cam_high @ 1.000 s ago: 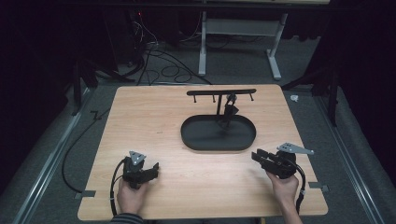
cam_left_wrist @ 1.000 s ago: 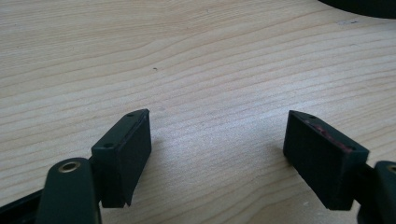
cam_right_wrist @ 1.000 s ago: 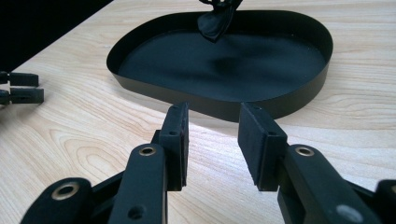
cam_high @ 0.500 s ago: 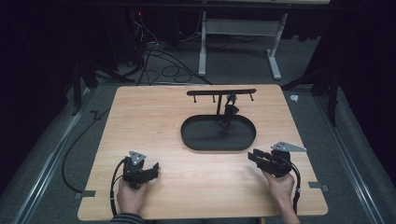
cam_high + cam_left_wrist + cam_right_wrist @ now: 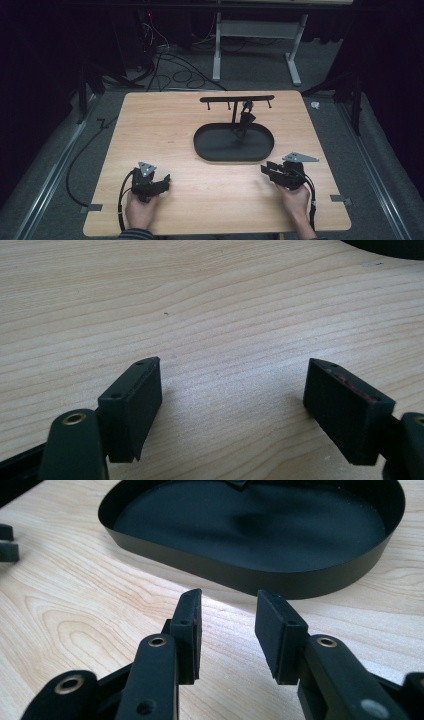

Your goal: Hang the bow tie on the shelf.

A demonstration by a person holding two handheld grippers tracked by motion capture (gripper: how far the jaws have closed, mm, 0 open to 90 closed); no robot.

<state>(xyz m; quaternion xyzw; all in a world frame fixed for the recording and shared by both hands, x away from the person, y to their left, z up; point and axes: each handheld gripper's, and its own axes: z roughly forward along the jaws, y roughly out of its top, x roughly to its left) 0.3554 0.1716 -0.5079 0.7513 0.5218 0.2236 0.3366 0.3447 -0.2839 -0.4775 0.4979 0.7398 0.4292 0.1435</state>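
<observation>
Low on the desk [image 5: 165,125], both claws empty: left claw [image 5: 162,182] jaws wide apart over bare wood, right claw [image 5: 269,170] jaws partly apart, just beside the black oval tray [image 5: 205,150]. Tray sits mid-desk, a T-shaped stand [image 5: 235,100] rising from it

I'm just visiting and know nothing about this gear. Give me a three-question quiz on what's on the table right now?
1. True or false: the left hand-held gripper holds something between its jaws.
2. Which stands wider open: left hand-held gripper or right hand-held gripper?
3. What does the thin black T-shaped stand rise from?

Key:
1. False; only bare light wooden table shows between them.
2. The left.
3. The shallow black oval metal tray.
</observation>
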